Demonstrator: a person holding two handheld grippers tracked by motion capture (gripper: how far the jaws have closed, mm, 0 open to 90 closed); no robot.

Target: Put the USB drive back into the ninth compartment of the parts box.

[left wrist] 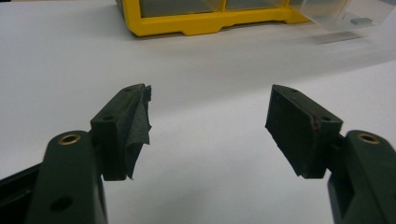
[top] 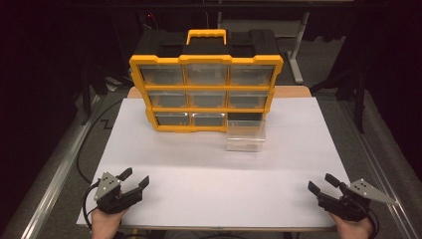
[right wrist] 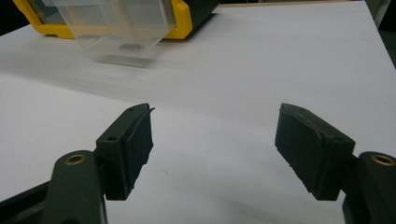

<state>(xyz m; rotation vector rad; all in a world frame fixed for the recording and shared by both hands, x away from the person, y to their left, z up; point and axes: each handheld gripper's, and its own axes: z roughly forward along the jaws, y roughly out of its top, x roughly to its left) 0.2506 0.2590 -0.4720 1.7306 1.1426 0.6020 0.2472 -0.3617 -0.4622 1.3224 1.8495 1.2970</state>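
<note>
A yellow and black organiser [top: 206, 92] with clear drawers stands upright at the far middle of the white table [top: 209, 179]. Its bottom right slot is empty. A clear drawer [top: 245, 135] rests on the table just in front of that slot, with a small dark item inside [left wrist: 360, 20]. My left gripper [top: 135, 178] is held open near the front left edge, nothing between its jaws. My right gripper [top: 323, 183] is open near the front right edge, also empty. The drawer [right wrist: 122, 32] and the organiser [right wrist: 182, 21] lie well ahead in the right gripper view.
A person's hands hold both grippers at the table's front edge. Cables trail off the left side of the table [top: 84, 149]. Metal frame rails [top: 54, 179] run along both sides, and the surroundings are dark.
</note>
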